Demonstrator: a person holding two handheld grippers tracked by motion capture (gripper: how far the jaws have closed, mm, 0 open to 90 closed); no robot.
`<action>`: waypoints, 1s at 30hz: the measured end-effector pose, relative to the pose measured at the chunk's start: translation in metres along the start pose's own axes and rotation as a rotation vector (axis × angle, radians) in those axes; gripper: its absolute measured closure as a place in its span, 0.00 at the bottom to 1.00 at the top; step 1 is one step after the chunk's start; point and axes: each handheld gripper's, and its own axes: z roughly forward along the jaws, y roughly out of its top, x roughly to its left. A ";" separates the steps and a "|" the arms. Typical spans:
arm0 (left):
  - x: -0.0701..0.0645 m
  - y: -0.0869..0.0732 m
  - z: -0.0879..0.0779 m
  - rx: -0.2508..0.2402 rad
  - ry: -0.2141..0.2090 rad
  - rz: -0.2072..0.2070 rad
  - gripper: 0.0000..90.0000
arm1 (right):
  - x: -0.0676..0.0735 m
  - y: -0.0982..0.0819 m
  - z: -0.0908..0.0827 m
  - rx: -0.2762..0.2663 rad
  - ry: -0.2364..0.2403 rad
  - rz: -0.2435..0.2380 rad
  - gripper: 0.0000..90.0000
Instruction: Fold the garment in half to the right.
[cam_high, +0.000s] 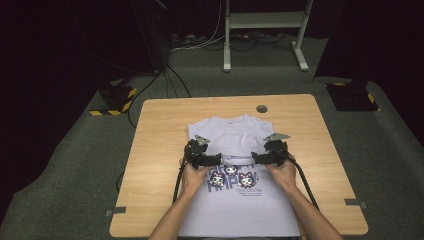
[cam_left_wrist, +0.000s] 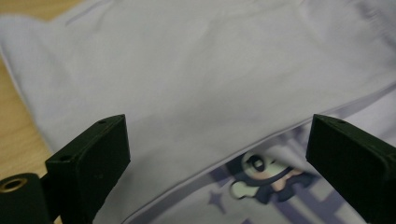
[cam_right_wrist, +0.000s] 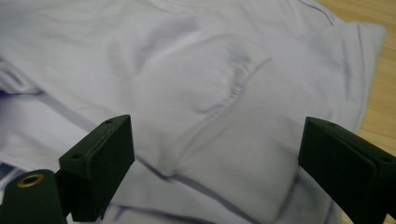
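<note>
Lying flat mid-table, the soft lilac shirt (cam_high: 235, 165) has its top folded down over its cartoon print; left gripper (cam_high: 216, 159) at nine o'clock, right gripper (cam_high: 255, 157) at three, both spread wide.

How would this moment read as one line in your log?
work: folding T-shirt | left gripper: open over fold | right gripper: open over shirt | nothing held

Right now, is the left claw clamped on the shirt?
No, in the left gripper view the left claw stands wide open, the lilac shirt lying untouched between its jaws.
</note>
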 end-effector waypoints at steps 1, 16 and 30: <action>-0.005 0.004 0.000 -0.010 -0.017 0.016 0.07 | 0.003 0.001 -0.001 -0.004 0.008 -0.010 0.11; 0.000 -0.002 0.027 0.149 0.080 0.021 0.02 | 0.003 -0.004 0.008 0.045 -0.009 -0.038 0.10; 0.025 -0.022 -0.009 0.074 0.087 -0.107 0.03 | -0.003 -0.007 0.008 0.027 0.012 -0.033 0.10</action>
